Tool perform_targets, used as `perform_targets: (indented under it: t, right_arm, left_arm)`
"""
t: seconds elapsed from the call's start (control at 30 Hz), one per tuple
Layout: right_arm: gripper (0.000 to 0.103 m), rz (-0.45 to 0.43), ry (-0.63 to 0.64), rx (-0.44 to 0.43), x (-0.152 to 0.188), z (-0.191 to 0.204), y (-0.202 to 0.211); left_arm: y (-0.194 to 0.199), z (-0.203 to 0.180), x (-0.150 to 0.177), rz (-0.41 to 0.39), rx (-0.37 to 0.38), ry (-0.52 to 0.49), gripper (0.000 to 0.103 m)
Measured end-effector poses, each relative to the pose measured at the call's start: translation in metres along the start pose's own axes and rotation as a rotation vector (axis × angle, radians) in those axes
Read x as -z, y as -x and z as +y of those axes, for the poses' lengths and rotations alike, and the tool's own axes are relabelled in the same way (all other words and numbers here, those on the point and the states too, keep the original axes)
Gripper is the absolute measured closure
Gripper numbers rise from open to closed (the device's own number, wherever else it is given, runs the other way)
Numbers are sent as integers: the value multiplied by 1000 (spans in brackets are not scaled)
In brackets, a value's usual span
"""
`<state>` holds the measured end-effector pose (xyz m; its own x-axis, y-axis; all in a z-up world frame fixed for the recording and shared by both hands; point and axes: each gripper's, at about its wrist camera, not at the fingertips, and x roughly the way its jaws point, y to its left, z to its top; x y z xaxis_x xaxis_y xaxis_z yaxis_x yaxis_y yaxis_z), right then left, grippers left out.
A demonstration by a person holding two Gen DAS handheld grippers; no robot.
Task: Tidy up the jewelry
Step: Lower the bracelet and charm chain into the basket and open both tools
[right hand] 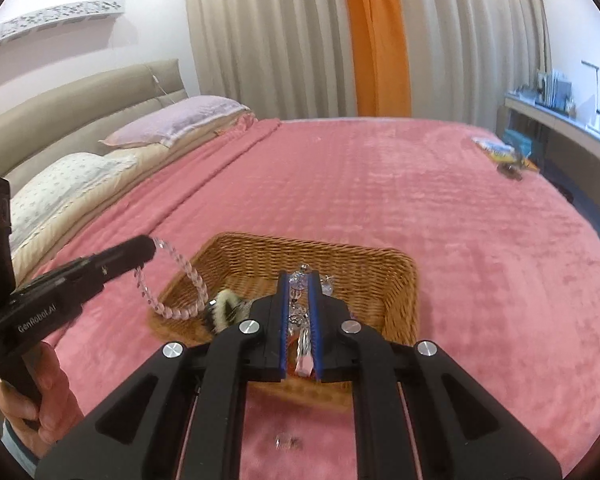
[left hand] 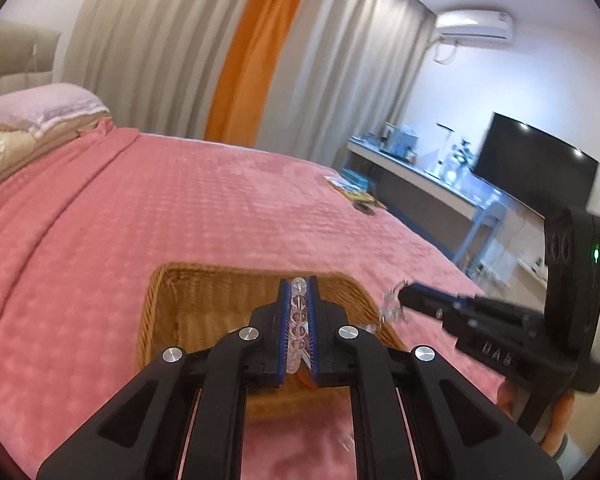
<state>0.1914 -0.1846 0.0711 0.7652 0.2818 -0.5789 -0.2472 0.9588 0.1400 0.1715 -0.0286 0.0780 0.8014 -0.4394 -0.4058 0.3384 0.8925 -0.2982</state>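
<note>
A wicker basket [right hand: 400, 280] sits on the pink bedspread, also in the left wrist view [left hand: 156, 304]. My left gripper [left hand: 299, 286] is shut on a clear bead bracelet [left hand: 297, 320]. In the right wrist view the left gripper [right hand: 150, 246] holds that bracelet [right hand: 180, 280], which hangs as a loop over the basket's left rim. My right gripper [right hand: 300, 280] is shut on a silver crystal piece of jewelry [right hand: 300, 312] above the basket. In the left wrist view the right gripper [left hand: 404, 294] holds it [left hand: 392, 304] by the basket's right rim. A furry hair clip [right hand: 226, 308] lies in the basket.
A small silver item [right hand: 286, 442] lies on the bedspread in front of the basket. Books and a dark object [right hand: 508, 156] lie at the far right bed edge. Pillows [right hand: 172, 124] are at the head. A desk and TV [left hand: 536, 160] stand along the right wall.
</note>
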Motion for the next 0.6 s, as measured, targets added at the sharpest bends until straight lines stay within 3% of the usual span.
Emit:
perform_targets:
  t: [0.27, 0.53, 0.57, 0.6]
  right_arm:
    - [95, 84, -14, -19, 6, -5, -84]
    - [95, 123, -24, -28, 18, -9, -107]
    - [93, 133, -41, -42, 18, -12, -109]
    - [84, 138, -59, -53, 17, -16, -109]
  left_arm:
    - [-56, 44, 6, 35, -68, 52, 97]
    - [-76, 56, 26, 111, -82, 53, 96]
    - [-75, 56, 27, 111, -84, 50, 93]
    - [-73, 55, 27, 109, -82, 50, 83]
